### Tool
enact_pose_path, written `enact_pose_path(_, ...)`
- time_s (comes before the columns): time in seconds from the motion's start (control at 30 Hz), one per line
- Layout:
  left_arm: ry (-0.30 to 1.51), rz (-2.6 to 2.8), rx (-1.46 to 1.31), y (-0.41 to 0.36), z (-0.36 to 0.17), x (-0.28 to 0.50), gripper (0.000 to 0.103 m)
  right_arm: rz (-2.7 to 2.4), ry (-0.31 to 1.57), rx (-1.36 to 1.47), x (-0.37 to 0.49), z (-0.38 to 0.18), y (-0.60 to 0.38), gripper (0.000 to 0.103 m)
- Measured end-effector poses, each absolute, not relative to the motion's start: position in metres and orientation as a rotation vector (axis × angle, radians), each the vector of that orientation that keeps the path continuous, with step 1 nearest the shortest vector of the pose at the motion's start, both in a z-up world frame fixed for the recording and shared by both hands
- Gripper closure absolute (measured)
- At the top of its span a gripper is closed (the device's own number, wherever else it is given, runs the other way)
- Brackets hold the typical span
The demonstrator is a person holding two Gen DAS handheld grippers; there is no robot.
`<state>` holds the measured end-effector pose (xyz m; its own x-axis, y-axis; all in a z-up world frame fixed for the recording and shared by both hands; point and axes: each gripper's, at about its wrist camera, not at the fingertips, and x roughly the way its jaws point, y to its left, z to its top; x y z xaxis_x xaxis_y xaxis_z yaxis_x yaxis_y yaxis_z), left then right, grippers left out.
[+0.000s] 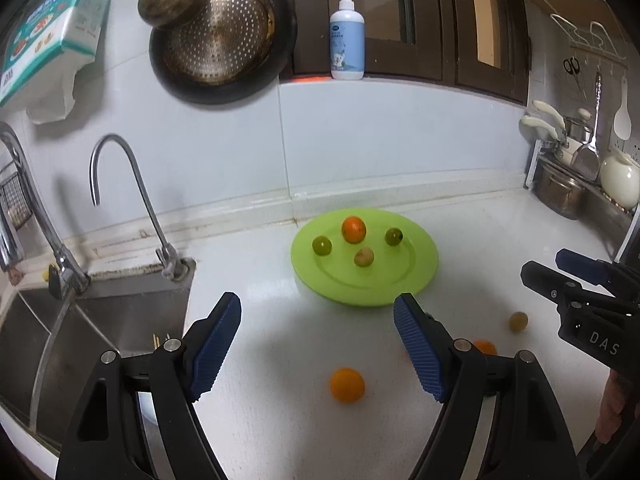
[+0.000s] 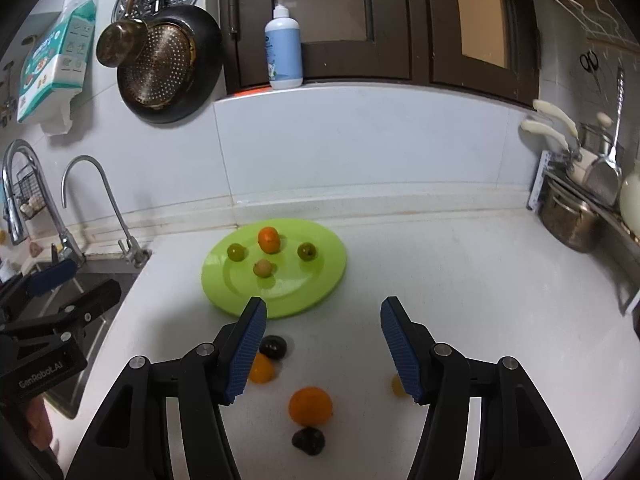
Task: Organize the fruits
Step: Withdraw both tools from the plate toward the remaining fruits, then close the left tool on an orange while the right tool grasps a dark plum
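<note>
A lime-green plate (image 1: 384, 276) (image 2: 312, 296) lies on the white counter near the wall. It holds an orange (image 1: 354, 229), two green fruits (image 1: 321, 245) (image 1: 394, 236) and a tan fruit (image 1: 363, 257). Loose on the counter in front of the plate are an orange (image 2: 310, 406), a smaller orange (image 2: 262, 369), two dark fruits (image 2: 274, 347) (image 2: 308, 441) and a small yellow fruit (image 2: 397, 386). My left gripper (image 1: 318, 308) is open above the counter, with nothing between its fingers. My right gripper (image 2: 323, 306) is open and empty too, hovering over the loose fruits.
A steel sink (image 1: 100, 320) with two faucets (image 1: 132, 184) lies left of the counter. Pans (image 1: 220, 40) hang on the wall and a soap bottle (image 1: 347, 36) stands on the ledge. A pot and utensil rack (image 1: 568, 188) fills the right corner.
</note>
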<state>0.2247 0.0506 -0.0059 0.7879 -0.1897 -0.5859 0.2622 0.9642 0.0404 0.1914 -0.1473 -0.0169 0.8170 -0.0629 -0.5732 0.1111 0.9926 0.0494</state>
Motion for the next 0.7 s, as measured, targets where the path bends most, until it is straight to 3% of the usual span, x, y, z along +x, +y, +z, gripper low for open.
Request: enact_pose_path(0.7, 0.769, -0.297, 0.199, 0.044, -0.081, 0.224, 0.025, -0.115, 0.816, 0.087, 0.168, -0.092, -0.142, 0.043)
